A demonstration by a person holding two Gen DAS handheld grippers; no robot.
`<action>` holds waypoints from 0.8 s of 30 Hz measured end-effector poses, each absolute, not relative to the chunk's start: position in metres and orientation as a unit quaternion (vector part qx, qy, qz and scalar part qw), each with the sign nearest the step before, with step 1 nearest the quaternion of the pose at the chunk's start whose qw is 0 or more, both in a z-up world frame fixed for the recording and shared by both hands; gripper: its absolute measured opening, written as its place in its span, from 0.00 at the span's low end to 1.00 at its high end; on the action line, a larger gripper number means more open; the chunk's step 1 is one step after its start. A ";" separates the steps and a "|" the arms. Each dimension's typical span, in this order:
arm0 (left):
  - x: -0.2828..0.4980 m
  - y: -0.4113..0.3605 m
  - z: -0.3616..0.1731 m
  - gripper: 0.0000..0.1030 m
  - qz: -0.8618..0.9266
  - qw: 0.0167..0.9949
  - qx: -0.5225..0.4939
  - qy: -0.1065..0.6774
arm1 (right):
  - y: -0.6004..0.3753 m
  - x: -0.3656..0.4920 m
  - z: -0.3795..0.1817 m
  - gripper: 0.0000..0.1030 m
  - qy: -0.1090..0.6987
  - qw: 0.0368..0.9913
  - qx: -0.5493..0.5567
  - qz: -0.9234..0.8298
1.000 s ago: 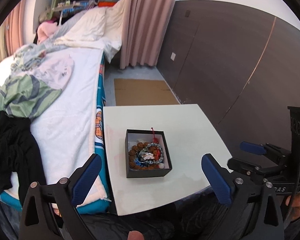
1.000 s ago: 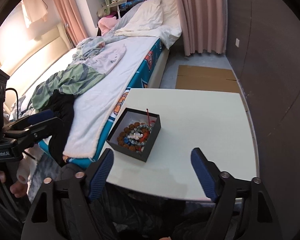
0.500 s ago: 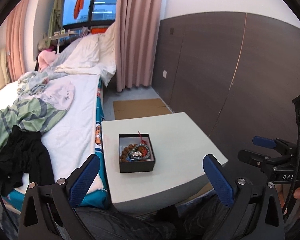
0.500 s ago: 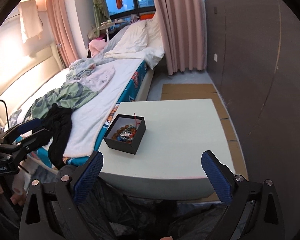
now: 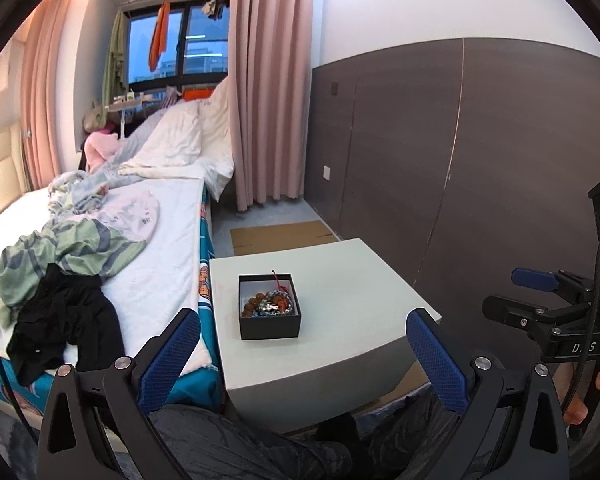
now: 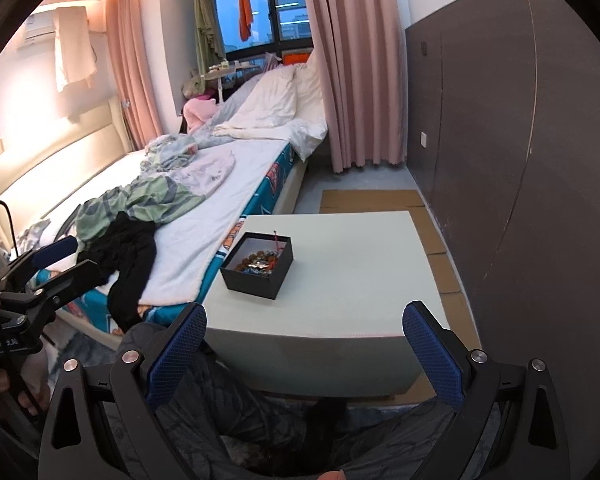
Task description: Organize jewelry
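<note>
**Two claws held apart above the bench, jewelry box untouched**

Both claws stood wide apart and gripped nothing. Left claw [image 5: 302,354] was raised, well back from the pale bench [image 5: 340,344]; its blue pads [image 5: 168,356] framed the bench's near edge. Right claw [image 6: 304,344] was likewise raised and back, pads spread, with the bench's near edge between its fingers.

Black box [image 5: 269,306] sat ahead of the left claw, slightly left of its midline, on the bench toward the bed-side edge. From the right claw the same box [image 6: 257,266] lay ahead and to the left. Box was lidless; inside lay a tangle of beaded bracelets [image 5: 269,304], brown beads and silvery pieces, with a red cord [image 5: 277,278] rising against the far wall. Individual pieces too small to separate.

Bed [image 5: 152,240] with strewn clothes ran left of both claws, just beside the bench. Flattened cardboard [image 6: 372,196] lay on the floor beyond the bench.
</note>
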State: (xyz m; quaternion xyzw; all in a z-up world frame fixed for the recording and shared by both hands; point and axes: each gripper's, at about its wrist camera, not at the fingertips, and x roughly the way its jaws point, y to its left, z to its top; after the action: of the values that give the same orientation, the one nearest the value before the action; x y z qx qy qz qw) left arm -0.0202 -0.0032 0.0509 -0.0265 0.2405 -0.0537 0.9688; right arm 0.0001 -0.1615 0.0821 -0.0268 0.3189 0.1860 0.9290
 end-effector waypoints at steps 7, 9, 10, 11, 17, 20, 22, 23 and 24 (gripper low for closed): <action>-0.049 0.000 0.055 0.99 -0.044 0.975 -0.018 0.218 | -0.165 -0.030 0.091 0.96 0.296 0.934 -0.019 0.198; -0.056 0.001 0.055 0.99 -0.040 0.976 -0.018 0.211 | -0.168 -0.036 0.093 0.96 0.289 0.936 -0.012 0.200; -0.059 0.002 0.055 0.99 -0.039 0.977 -0.020 0.208 | -0.168 -0.038 0.094 0.96 0.287 0.937 -0.011 0.202; -0.060 0.003 0.055 0.99 -0.038 0.977 -0.022 0.206 | -0.169 -0.041 0.094 0.96 0.283 0.938 -0.010 0.202; -0.065 0.008 0.056 0.99 -0.028 0.978 -0.020 0.205 | -0.172 -0.048 0.090 0.96 0.273 0.939 -0.003 0.209; -0.064 0.010 0.056 0.99 -0.026 0.978 -0.022 0.207 | -0.172 -0.047 0.088 0.96 0.269 0.940 -0.004 0.212; -0.063 0.010 0.057 0.99 -0.024 0.978 -0.018 0.205 | -0.173 -0.045 0.088 0.96 0.270 0.940 -0.002 0.210; -0.064 0.010 0.057 1.00 -0.023 0.978 -0.017 0.205 | -0.173 -0.044 0.087 0.96 0.270 0.940 0.000 0.210; -0.063 0.010 0.057 0.99 -0.023 0.978 -0.015 0.205 | -0.174 -0.044 0.087 0.96 0.270 0.939 -0.001 0.211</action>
State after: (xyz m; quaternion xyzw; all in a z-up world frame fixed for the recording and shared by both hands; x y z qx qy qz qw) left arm -0.0631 0.0104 0.0569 -0.0148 0.2055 -0.0229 0.9783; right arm -0.0440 -0.1737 0.0873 -0.0008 0.2702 0.2106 0.9395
